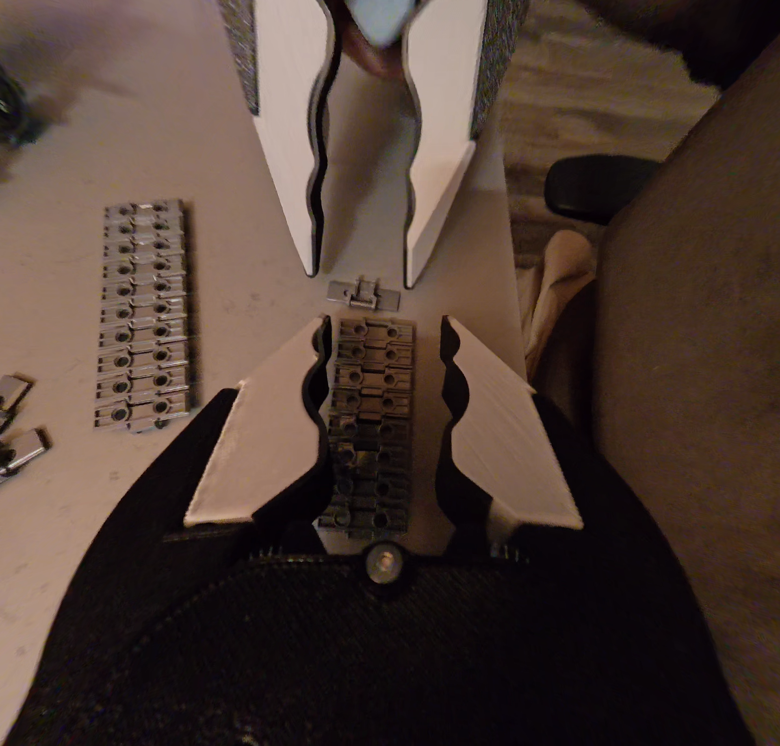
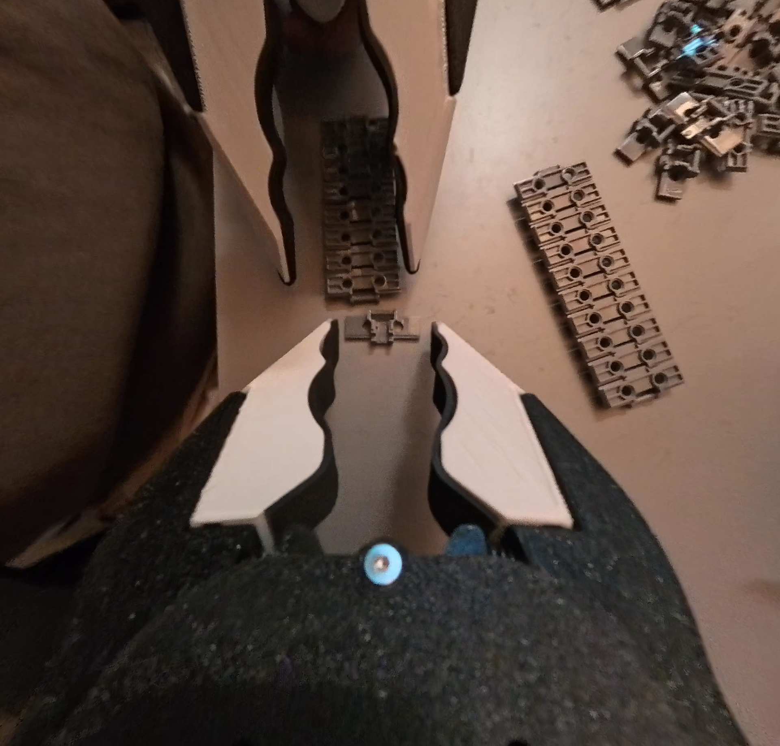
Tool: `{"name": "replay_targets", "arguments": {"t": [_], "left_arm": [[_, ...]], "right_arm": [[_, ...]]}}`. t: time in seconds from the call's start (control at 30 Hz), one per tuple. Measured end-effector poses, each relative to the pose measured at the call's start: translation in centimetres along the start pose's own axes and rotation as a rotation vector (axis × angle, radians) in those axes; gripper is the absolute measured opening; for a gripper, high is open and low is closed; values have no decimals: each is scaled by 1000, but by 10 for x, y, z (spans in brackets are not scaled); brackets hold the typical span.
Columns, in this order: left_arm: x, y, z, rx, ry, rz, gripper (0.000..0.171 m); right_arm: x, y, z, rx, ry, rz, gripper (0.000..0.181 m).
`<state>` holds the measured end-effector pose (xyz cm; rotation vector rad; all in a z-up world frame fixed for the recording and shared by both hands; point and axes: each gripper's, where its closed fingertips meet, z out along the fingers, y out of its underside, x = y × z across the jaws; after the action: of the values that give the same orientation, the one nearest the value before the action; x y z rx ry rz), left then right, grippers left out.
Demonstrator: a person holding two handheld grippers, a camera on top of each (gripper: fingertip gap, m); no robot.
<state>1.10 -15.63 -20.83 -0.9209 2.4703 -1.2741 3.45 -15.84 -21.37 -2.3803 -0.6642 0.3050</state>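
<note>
A short strip of linked grey metal track pieces [image 1: 371, 422] lies on the beige table [image 1: 253, 304]. My left gripper [image 1: 386, 323] is open and straddles it, one finger along each side. It also shows in the right wrist view [image 2: 349, 273], with the strip [image 2: 361, 219] between its fingers. A single loose link [image 1: 364, 297] lies just off the strip's end, a small gap apart. My right gripper [image 2: 384, 327] is open and empty, with its tips on either side of that link [image 2: 382, 331]. The two grippers face each other tip to tip; the right one [image 1: 361, 278] comes in from the top.
A second, longer strip [image 2: 595, 287] lies flat beside the grippers; it also shows in the left wrist view [image 1: 143, 312]. A pile of loose links [image 2: 717, 71] sits farther off. The table edge [image 1: 513, 304] runs close by, with a black chair part [image 1: 591, 190] beyond. My left and right fingertips are right by each other.
</note>
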Motion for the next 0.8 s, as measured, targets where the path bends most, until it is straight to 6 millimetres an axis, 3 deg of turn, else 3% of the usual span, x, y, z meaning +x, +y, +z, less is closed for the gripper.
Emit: {"name": "replay_targets", "arguments": {"t": [0.13,0.33,0.53,0.63,0.8], "left_arm": [[-2,-11,-11,97,45,-63,50],[-2,-9,-8,76,35,-57,51],[-8,-7,-6,56,-33,-40,48],[-18,-16,-5,80,-89,-104,45],[-24,-27,-7,119,-111,-170,41]], "right_arm": [[-4,-2,-1,104,93,86,54],[1,4,6,129,259,79,53],[-1,3,10,119,230,75,39],[4,4,9,118,261,86,18],[12,0,-1,168,352,70,6]]}}
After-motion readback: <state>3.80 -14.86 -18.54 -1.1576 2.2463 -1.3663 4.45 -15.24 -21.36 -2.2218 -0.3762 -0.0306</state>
